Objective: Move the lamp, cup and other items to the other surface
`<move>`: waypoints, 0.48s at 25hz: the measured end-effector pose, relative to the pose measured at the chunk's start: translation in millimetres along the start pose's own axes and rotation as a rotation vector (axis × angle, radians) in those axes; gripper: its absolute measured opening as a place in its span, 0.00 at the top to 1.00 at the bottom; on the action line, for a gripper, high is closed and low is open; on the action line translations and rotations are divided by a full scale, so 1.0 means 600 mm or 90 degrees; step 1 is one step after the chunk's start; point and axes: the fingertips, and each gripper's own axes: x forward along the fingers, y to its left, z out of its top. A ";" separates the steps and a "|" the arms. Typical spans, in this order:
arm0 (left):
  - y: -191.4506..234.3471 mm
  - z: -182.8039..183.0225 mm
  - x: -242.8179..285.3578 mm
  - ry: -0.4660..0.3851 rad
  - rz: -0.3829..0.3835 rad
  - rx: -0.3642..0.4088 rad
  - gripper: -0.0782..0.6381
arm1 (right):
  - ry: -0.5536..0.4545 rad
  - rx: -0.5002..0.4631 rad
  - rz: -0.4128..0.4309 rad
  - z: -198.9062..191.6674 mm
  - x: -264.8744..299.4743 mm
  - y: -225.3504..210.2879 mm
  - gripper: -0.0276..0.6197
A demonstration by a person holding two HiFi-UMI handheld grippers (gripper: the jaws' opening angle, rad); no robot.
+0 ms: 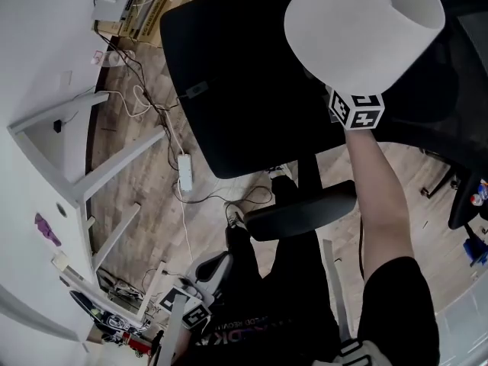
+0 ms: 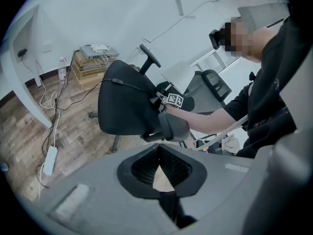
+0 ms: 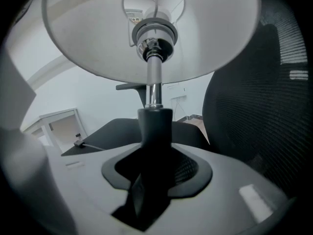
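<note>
We count 1 lamp (image 3: 154,89), and it sits in the right gripper (image 3: 155,163). Its jaws are clamped on the black lower part of the stem, w/ the chrome rod and socket rising straight above them into the 1 white shade (image 1: 364,33). In the head view the shade is up front at top right, over the edge of a black chair (image 1: 244,90), and it covers the jaws, so only the marker cube and the bare forearm show below it. The lamp's base is hidden. The left gripper (image 2: 157,153) hangs low near the person's legs. Its 2 ribbed pads (image 2: 144,168) meet at the tips w/ nothing between them, only wood floor (image 2: 29,131) showing through the gap behind. We count 2 chairs: the black one and a mesh-backed one (image 3: 254,106) just beside the lamp on the right. 1 white table (image 1: 46,151) stands at left. On the floor are 1 power strip (image 1: 185,171) w/ loose cables, and boxes (image 2: 90,67) by the wall w/ 1 grey device (image 2: 99,49) on top.
</note>
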 end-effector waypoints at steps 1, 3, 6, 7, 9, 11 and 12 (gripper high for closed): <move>-0.003 0.005 0.004 -0.002 -0.005 0.002 0.89 | 0.001 -0.003 0.002 -0.006 -0.001 0.001 0.72; -0.008 0.011 0.011 -0.008 -0.009 0.002 0.89 | 0.001 -0.011 0.004 -0.012 -0.006 0.003 0.72; -0.010 0.009 0.014 -0.010 -0.001 -0.004 0.89 | -0.006 -0.004 0.006 -0.021 -0.017 0.002 0.72; -0.013 0.008 0.016 -0.010 -0.004 -0.001 0.89 | -0.009 0.003 0.005 -0.023 -0.020 0.000 0.72; -0.019 0.010 0.019 -0.008 -0.015 0.006 0.89 | -0.012 0.012 0.004 -0.024 -0.022 -0.004 0.71; -0.021 0.008 0.020 -0.007 -0.018 0.007 0.89 | -0.014 0.011 0.004 -0.025 -0.022 -0.006 0.71; -0.021 0.007 0.020 -0.007 -0.018 0.007 0.89 | -0.016 0.009 0.005 -0.026 -0.023 -0.006 0.70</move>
